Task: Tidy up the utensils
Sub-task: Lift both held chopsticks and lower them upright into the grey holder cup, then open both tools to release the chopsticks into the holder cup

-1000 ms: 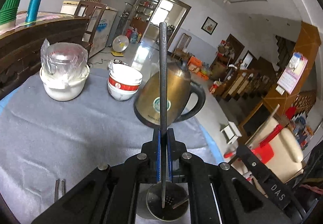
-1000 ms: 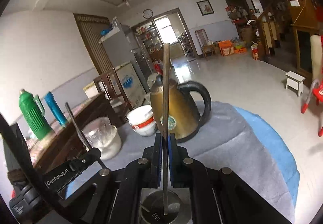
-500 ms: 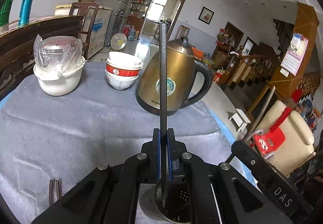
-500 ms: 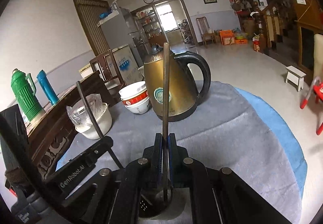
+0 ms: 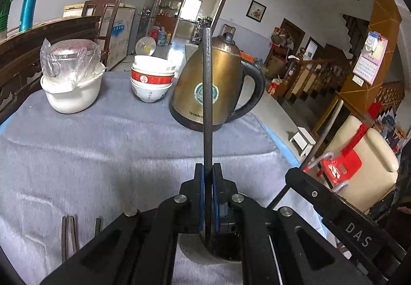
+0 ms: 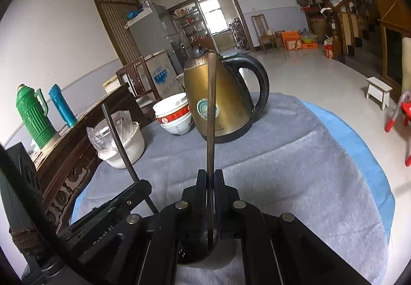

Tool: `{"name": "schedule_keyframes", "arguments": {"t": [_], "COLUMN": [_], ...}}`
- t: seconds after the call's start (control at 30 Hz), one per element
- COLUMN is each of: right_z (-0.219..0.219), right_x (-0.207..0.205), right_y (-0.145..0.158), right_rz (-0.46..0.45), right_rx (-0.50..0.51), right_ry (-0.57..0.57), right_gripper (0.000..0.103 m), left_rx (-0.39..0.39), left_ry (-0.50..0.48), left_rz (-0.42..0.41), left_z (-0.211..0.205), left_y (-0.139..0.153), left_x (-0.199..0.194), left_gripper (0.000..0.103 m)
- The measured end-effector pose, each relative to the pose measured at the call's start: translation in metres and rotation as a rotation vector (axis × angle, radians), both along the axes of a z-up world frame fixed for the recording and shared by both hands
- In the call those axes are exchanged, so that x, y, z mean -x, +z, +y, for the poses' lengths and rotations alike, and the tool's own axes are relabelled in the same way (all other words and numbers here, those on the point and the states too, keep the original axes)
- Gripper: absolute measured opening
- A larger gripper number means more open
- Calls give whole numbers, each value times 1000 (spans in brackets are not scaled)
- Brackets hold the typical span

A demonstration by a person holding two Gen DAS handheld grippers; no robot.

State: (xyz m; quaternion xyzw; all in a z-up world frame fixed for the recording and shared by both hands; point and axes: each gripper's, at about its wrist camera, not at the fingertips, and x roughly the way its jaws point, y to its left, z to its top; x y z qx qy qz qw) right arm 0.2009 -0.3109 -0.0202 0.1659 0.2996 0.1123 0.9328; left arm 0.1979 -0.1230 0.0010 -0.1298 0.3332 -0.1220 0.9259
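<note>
Two handheld grippers over a grey-cloth table (image 5: pixel 102 146), each tilted down toward the cloth. L gripper (image 5: pixel 208 182), seen from its own wrist cam: blue pads (image 5: pixel 201 197) pressed tight on a dark flat utensil handle (image 5: pixel 207 94), which stands upright out of the jaws; its lower end drops into a round metal holder (image 5: pixel 195 251) right under the fingers (perforations show inside, contents otherwise too dark to tell). R gripper (image 6: pixel 211 182), own cam: fingers likewise clamped on a thin brownish utensil handle (image 6: pixel 211 105), upright, lower end reaching down into the same kind of metal cup (image 6: pixel 223 251) beneath. The two tools sit close side by side; R gripper's body (image 5: pixel 341 218) crosses the L view at lower right, L gripper's body (image 6: pixel 108 213) with its dark handle shows at lower left of the R view. More utensils (image 5: pixel 68 233) lie flat on the cloth, left of the L gripper. Behind: brass-coloured kettle (image 5: pixel 218 84), stacked bowls (image 5: pixel 151 79), white pot w/ plastic-wrapped lid (image 5: pixel 72 79).
</note>
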Motion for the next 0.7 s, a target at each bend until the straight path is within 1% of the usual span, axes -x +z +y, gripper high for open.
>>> {"name": "schedule_keyframes", "arguments": {"t": [0.07,0.23,0.33,0.37,0.43,0.53,0.6,0.63,0.67,0.7], "right_z": [-1,-5,-7,-7,-8,-11,-15,-16,-17,-18], "right_x": [1,1,4,6,11,21,32,39,43,51], "right_y": [-2,-5,-2,0,5,15,20,23,24,24], "right_rz": [12,56,74,74,73,63,53,49,45,37], "right_rx": [-1,-25,-23,-21,-14,-8,-9,-11,-15,-22], "right_ry": [-2,-5,-16,-20,-31,-47,-61,-69,-74,-80], "right_gripper": [8,9,9,9,9,11,15,24,30,51], "left_rx": [-2,0,31,37,52,51,48,45,42,36], "left_ry": [-4,-7,-8,-4,3,6,23,38,55,73], "left_rz": [7,23,35,34,29,10,-1,-7,-9,-14], "left_z": [1,4,12,15,22,39,54,67,79,90], "left_y": [0,3,8,10,16,29,36,38,39,39], "left_x": [2,7,12,14,20,34,44,51,56,62], "left_gripper": [6,8,25,37,45,53,64,67,72,76]}}
